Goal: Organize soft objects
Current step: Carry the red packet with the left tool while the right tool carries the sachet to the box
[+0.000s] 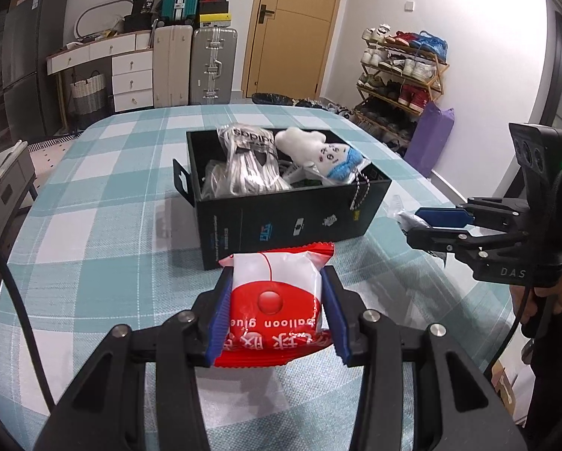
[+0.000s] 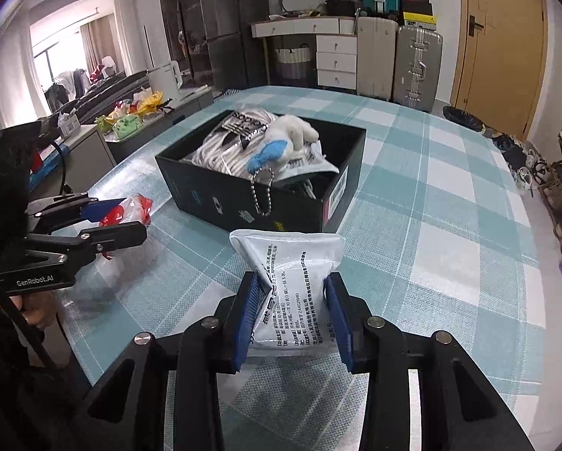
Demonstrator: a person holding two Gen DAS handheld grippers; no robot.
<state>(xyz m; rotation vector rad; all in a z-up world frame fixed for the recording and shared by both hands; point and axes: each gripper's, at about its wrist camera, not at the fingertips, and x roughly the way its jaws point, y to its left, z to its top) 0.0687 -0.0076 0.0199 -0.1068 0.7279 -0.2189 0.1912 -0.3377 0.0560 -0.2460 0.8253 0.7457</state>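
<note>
While red packet (image 1: 277, 300) sits clamped, white pouch (image 2: 296, 293) pinched, black box (image 1: 299, 218) nearby

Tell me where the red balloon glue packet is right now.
The red balloon glue packet is clamped in the left hand-held gripper, above the checked tablecloth, just short of the black box's near wall.

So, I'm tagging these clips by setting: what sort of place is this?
Most likely a lived-in home, perhaps a dining or entry area. A shoe rack full of shoes stands by an interior door, suitcases are stacked against the wall, and the table wears a checked cloth.
</note>
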